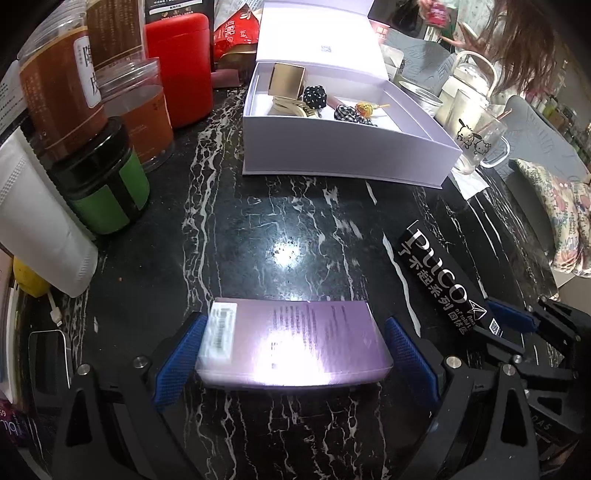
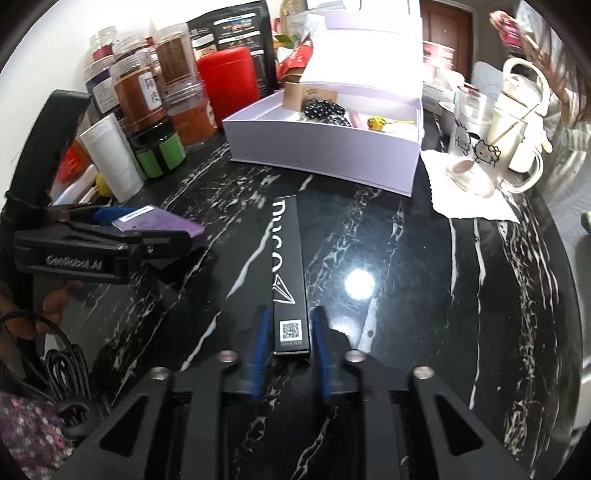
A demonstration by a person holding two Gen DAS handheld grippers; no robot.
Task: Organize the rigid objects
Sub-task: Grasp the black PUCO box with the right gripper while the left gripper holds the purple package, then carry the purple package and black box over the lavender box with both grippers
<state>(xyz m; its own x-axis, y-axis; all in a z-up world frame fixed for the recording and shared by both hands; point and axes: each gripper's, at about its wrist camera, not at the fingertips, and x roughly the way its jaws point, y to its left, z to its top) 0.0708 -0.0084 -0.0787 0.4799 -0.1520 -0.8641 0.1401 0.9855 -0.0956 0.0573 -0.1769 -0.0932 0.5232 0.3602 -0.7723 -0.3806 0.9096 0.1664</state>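
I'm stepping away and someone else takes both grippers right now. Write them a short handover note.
Left gripper: jaws either side of the purple box; whether the pads press cannot be told.
Right gripper: open, small gaps to the long black box, which lies on the marble table.
The open white box at the back already holds small items, including a lollipop.
Left to do: both boxes are still outside it; putting them in is probably next.

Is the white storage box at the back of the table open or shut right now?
Open. The white storage box has its lid tipped up behind it, and the gold box and small items inside show from both wrist views.
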